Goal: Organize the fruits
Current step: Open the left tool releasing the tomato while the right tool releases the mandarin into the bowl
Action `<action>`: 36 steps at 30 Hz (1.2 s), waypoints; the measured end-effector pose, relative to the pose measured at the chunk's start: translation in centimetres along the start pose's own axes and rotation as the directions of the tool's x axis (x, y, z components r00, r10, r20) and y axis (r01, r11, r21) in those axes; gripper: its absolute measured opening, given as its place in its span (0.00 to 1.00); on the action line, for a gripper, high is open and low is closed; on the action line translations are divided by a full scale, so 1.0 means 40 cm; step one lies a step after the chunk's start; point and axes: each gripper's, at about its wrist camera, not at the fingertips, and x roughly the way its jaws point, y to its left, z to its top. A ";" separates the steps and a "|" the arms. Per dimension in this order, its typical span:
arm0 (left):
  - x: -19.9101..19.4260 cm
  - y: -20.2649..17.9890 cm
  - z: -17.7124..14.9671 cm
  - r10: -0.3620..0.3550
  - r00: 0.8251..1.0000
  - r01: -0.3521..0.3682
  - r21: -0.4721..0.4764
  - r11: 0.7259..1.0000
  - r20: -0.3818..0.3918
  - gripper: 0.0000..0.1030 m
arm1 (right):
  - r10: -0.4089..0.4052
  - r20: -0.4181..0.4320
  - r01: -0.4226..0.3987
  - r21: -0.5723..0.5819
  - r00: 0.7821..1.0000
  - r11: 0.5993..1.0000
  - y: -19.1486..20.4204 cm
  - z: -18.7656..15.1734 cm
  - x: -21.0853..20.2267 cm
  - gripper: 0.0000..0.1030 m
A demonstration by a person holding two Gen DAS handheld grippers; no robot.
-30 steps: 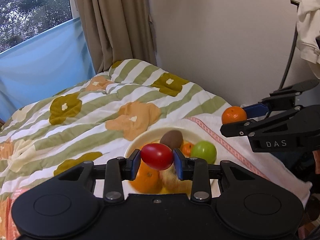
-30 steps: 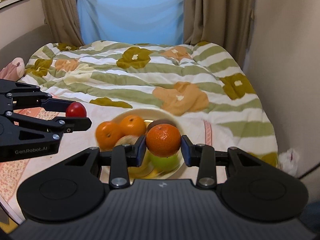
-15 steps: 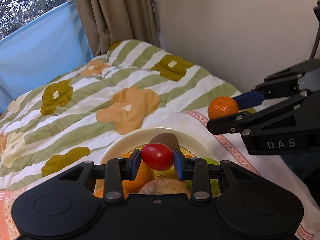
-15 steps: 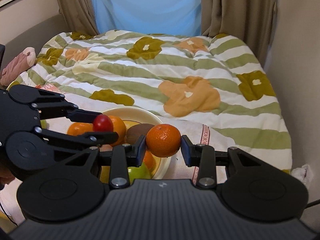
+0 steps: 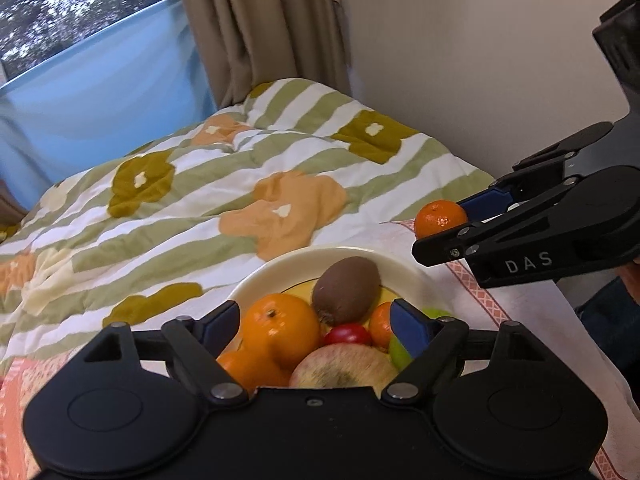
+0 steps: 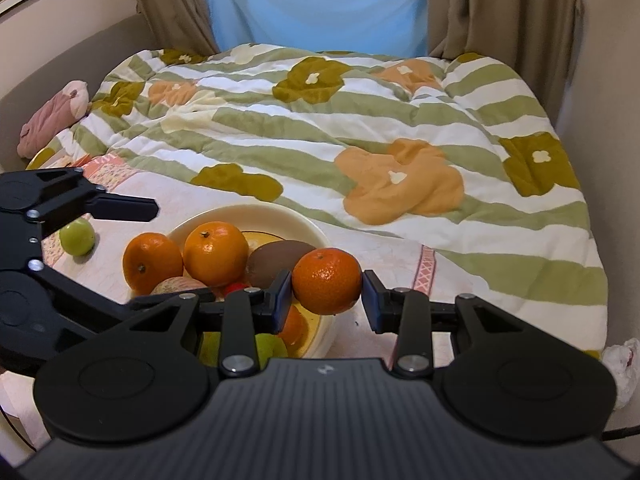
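A cream bowl (image 5: 394, 261) (image 6: 280, 216) on the bed holds oranges (image 5: 281, 330), a brown kiwi (image 5: 346, 289), an apple (image 5: 340, 365), a green fruit and a small red tomato (image 5: 347, 335). My left gripper (image 5: 316, 326) is open just above the bowl, the tomato lying among the fruit below it. My right gripper (image 6: 326, 294) is shut on a mandarin (image 6: 327, 281), held above the bowl's right edge; the mandarin also shows in the left wrist view (image 5: 440, 218).
The bowl stands on a pale cloth with a pink patterned border (image 6: 426, 266) over a striped flowered quilt (image 6: 360, 120). A green fruit (image 6: 77, 237) lies on the cloth left of the bowl. A wall is at the right, curtains and window behind.
My left gripper has opened and let go of the red tomato, which now lies in the bowl. My right gripper has moved closer to the bowl with the mandarin.
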 end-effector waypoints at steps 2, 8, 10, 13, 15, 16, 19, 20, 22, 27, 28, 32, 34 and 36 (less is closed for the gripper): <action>-0.011 0.010 -0.005 0.018 1.000 -0.018 -0.016 1.000 -0.004 0.84 | 0.012 -0.006 -0.012 -0.006 1.000 1.000 0.007 0.006 0.010 0.51; -0.025 0.036 -0.014 0.051 0.998 -0.052 -0.070 0.996 -0.025 0.84 | 0.038 -0.047 -0.039 -0.010 0.998 0.999 0.021 0.012 0.057 0.50; -0.029 0.038 -0.015 0.060 0.998 -0.062 -0.074 0.995 -0.025 0.84 | 0.041 -0.055 -0.041 -0.007 0.998 0.999 0.022 0.012 0.067 0.51; -0.031 0.042 -0.018 0.064 0.998 -0.066 -0.081 0.994 -0.025 0.84 | 0.042 -0.057 -0.042 -0.009 0.997 0.999 0.022 0.012 0.079 0.51; -0.030 0.042 -0.019 0.065 0.997 -0.068 -0.085 0.994 -0.028 0.84 | 0.041 -0.060 -0.041 -0.006 0.997 0.999 0.022 0.012 0.079 0.51; -0.029 0.042 -0.020 0.066 0.997 -0.068 -0.086 0.994 -0.030 0.84 | 0.039 -0.065 -0.039 -0.006 0.997 0.999 0.022 0.011 0.084 0.52; -0.029 0.048 -0.025 0.064 0.997 -0.068 -0.094 0.993 -0.036 0.84 | 0.011 -0.054 -0.012 -0.019 0.998 1.000 0.028 0.011 0.087 0.88; -0.030 0.048 -0.027 0.064 0.997 -0.067 -0.096 0.993 -0.038 0.84 | 0.005 -0.051 -0.007 -0.029 0.999 1.000 0.032 0.011 0.084 1.00; -0.034 0.050 -0.032 0.065 0.997 -0.069 -0.101 0.993 -0.041 0.84 | 0.002 -0.036 -0.003 -0.036 0.999 0.999 0.040 0.010 0.074 1.00; -0.058 0.051 -0.038 0.070 0.997 -0.073 -0.116 0.991 -0.035 0.84 | -0.019 -0.028 0.018 -0.034 0.999 0.999 0.049 0.005 0.050 1.00; -0.064 0.052 -0.038 0.071 0.997 -0.075 -0.117 0.990 -0.032 0.84 | -0.020 -0.024 0.019 -0.031 1.000 0.999 0.050 0.005 0.044 1.00; -0.101 0.057 -0.037 0.087 0.996 -0.089 -0.138 0.986 -0.019 0.84 | -0.029 0.009 0.029 -0.032 1.000 0.999 0.061 0.007 0.005 1.00; -0.126 0.060 -0.037 0.091 0.996 -0.092 -0.158 0.983 -0.011 0.84 | -0.037 0.030 0.038 -0.036 0.999 0.999 0.070 0.009 -0.019 1.00; -0.154 0.061 -0.040 0.097 0.995 -0.095 -0.172 0.981 0.000 0.84 | -0.034 0.047 0.036 -0.041 0.998 0.999 0.080 0.010 -0.047 1.00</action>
